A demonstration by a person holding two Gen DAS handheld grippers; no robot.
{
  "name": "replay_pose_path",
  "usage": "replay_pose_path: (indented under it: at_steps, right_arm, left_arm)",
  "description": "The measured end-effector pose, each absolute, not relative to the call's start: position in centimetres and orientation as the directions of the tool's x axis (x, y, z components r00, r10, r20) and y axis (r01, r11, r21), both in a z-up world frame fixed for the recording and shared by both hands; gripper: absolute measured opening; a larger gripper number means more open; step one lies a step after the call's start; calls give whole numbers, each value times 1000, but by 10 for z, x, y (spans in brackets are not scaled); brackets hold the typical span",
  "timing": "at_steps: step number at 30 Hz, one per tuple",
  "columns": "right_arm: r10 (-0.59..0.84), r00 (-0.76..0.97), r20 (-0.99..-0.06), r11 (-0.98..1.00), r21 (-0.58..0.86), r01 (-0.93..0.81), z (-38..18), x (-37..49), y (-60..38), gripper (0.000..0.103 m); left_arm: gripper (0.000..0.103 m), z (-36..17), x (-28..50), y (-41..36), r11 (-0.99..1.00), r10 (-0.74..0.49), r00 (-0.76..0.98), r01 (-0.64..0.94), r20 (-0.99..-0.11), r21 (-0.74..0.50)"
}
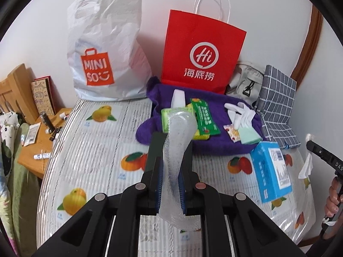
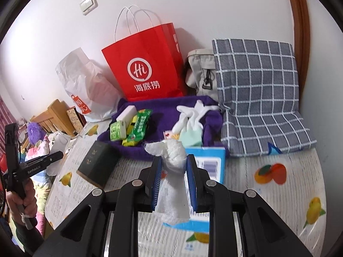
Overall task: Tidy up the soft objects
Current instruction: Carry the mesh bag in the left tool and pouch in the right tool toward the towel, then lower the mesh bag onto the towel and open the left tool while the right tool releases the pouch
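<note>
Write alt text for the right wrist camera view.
The right gripper pinches a crumpled white tissue above a fruit-print table cover. Behind it a purple towel holds green packets; a red paper bag stands against the wall.

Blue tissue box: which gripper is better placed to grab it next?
Neither is free. Right gripper sits just above the blue tissue box but holds a white tissue; left gripper holds a clear insole.

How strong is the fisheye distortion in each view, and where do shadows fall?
Left wrist view: door frame bows strongly, corners are black; the red bag throws a soft shadow on the wall. Right wrist view: same bowing at the door frame; the red bag shadows the wall to its right.
</note>
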State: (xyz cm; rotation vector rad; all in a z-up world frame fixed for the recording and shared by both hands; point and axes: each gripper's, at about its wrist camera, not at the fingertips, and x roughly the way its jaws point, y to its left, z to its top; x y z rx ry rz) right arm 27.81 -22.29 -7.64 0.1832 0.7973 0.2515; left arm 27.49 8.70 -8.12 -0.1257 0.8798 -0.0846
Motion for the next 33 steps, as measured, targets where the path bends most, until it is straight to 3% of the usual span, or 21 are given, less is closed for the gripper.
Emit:
replay_pose_path:
  at_steps: [17, 33]
  right_arm:
    - [321, 691, -647, 947, 232, -222, -62, 354, -197, 23]
    - [358, 684, -636, 933, 282, -225, -81, 427, -198, 23]
  left_arm:
    - [13, -63, 348, 59, 992, -122, 672, 61, -730, -109]
    - [13, -84, 428, 28, 973, -221, 631, 92, -744, -211]
